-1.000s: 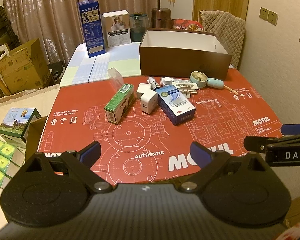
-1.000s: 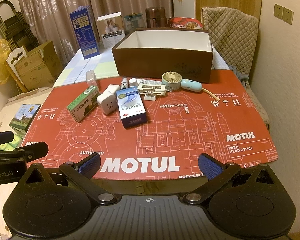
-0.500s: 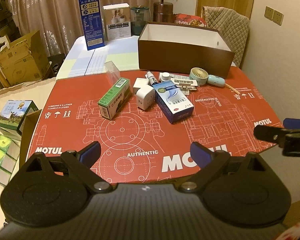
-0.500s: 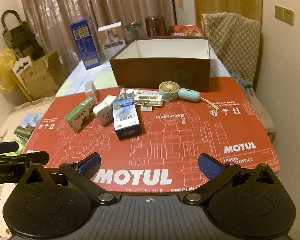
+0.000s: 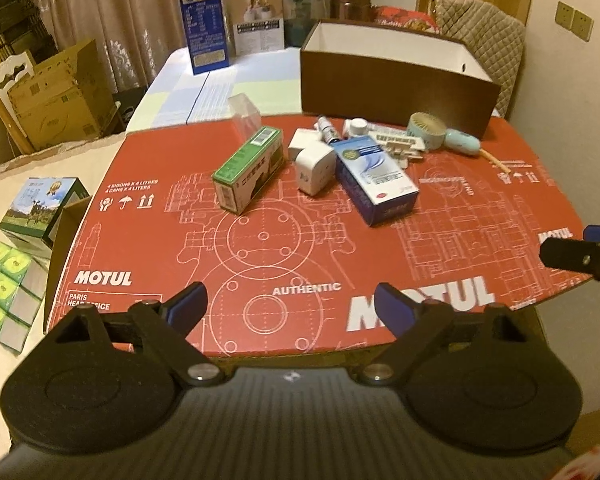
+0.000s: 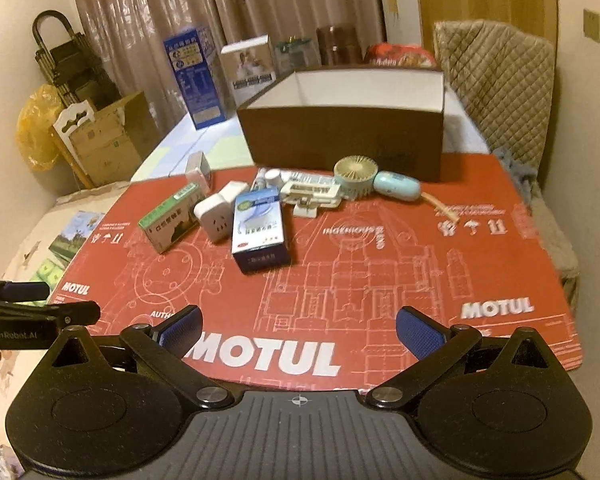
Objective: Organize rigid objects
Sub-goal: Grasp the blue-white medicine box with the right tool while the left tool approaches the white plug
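Note:
On the red MOTUL mat (image 5: 300,264) lie a green box (image 5: 248,170) (image 6: 170,222), a white plug adapter (image 5: 314,160) (image 6: 216,214), a blue-white box (image 5: 374,180) (image 6: 260,230), a small bottle (image 5: 327,133), a white clip piece (image 6: 310,194), a clear plastic case (image 5: 244,114) and a mint hand fan (image 5: 440,136) (image 6: 374,182). An open brown box (image 5: 392,76) (image 6: 340,128) stands behind them. My left gripper (image 5: 290,308) and right gripper (image 6: 298,330) are open and empty, over the mat's near edge.
A blue carton (image 5: 202,20) and a white carton (image 5: 258,18) stand at the table's far end. Cardboard boxes (image 5: 60,96) and tissue packs (image 5: 4,280) sit left of the table. A quilted chair (image 6: 496,80) stands behind the brown box at right.
Both grippers have risen and drawn back a little from the table; the views tilt. No object on the mat has moved.

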